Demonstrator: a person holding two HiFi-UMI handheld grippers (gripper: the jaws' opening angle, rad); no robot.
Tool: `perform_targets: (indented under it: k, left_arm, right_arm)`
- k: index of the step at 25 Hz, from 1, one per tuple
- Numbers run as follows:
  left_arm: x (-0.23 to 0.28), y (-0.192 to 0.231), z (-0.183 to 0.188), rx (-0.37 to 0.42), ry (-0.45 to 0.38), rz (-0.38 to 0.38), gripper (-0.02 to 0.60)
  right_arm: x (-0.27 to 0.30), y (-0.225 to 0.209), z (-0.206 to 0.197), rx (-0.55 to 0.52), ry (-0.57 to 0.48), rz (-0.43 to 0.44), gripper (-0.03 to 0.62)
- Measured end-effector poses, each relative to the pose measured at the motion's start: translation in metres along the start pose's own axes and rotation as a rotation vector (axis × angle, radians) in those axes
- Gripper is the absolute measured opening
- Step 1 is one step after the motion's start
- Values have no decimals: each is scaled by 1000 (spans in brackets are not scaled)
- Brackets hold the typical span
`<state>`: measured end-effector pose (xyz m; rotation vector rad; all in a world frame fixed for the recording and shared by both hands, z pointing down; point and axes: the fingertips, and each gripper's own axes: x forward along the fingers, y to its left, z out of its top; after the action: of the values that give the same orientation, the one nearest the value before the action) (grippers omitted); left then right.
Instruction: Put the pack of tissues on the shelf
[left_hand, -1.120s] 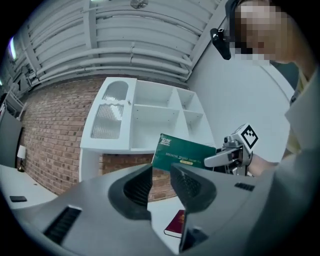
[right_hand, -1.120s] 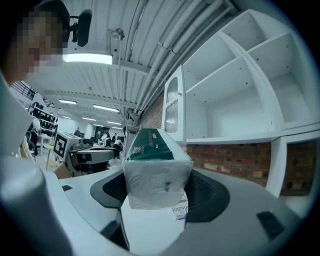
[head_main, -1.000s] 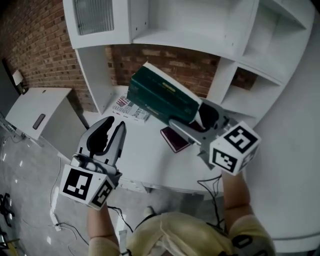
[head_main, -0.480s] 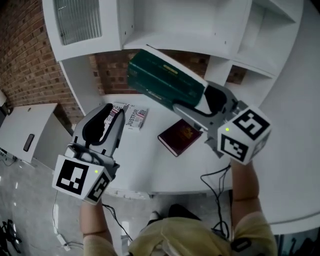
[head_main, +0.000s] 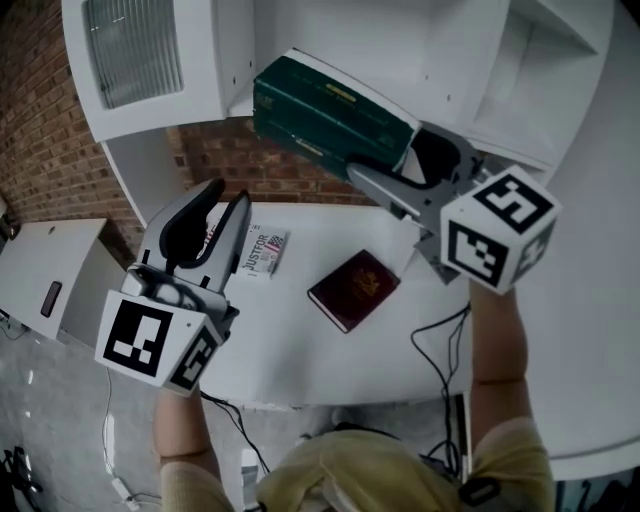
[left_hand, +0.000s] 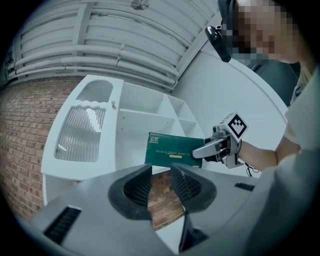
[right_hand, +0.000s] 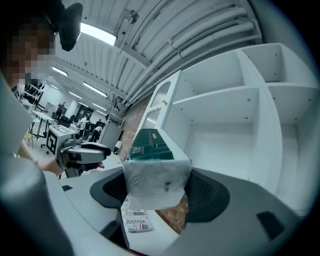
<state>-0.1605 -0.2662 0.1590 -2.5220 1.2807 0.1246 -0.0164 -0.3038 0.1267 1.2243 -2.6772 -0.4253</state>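
Note:
The pack of tissues (head_main: 325, 110) is a long dark green pack with a clear white end (right_hand: 155, 175). My right gripper (head_main: 385, 150) is shut on that end and holds the pack in the air, tilted, above the table. The pack's far end points at the open compartment of the white shelf (head_main: 330, 35). The left gripper view shows the pack (left_hand: 172, 150) level in front of the shelf board (left_hand: 140, 115). My left gripper (head_main: 228, 195) hangs lower left over the table's edge. Its jaws stand a narrow gap apart with nothing between them.
On the white table (head_main: 300, 345) lie a maroon booklet (head_main: 353, 288) and a small printed packet (head_main: 262, 250). A ribbed-glass cabinet door (head_main: 130, 50) is left of the open compartment. A brick wall stands behind the shelf. Cables (head_main: 440, 340) hang by the table's near edge.
My right gripper has lifted the tissue pack from low over the table up to the shelf opening. The left gripper has stayed beside the table's left edge.

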Motion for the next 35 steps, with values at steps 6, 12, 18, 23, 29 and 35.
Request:
perform_targets:
  k: [6, 12, 18, 23, 29, 35]
  left_arm:
    - [37, 8, 9, 19, -31, 5, 115]
    - [65, 11, 13, 45, -39, -4, 115]
    - [88, 21, 14, 34, -38, -13, 115]
    - [104, 28, 15, 45, -25, -16, 115]
    - [121, 35, 11, 62, -12, -8, 115]
    - [135, 45, 5, 59, 18, -6, 115]
  right_arm:
    - [14, -49, 7, -17, 11, -46, 325]
    - [28, -87, 7, -41, 46, -94, 325]
    - [53, -117, 2, -30, 112, -108, 325]
    - [75, -139, 1, -16, 180, -124, 325]
    - [91, -149, -6, 3, 222, -121, 325]
    - [105, -157, -9, 64, 264, -98, 325]
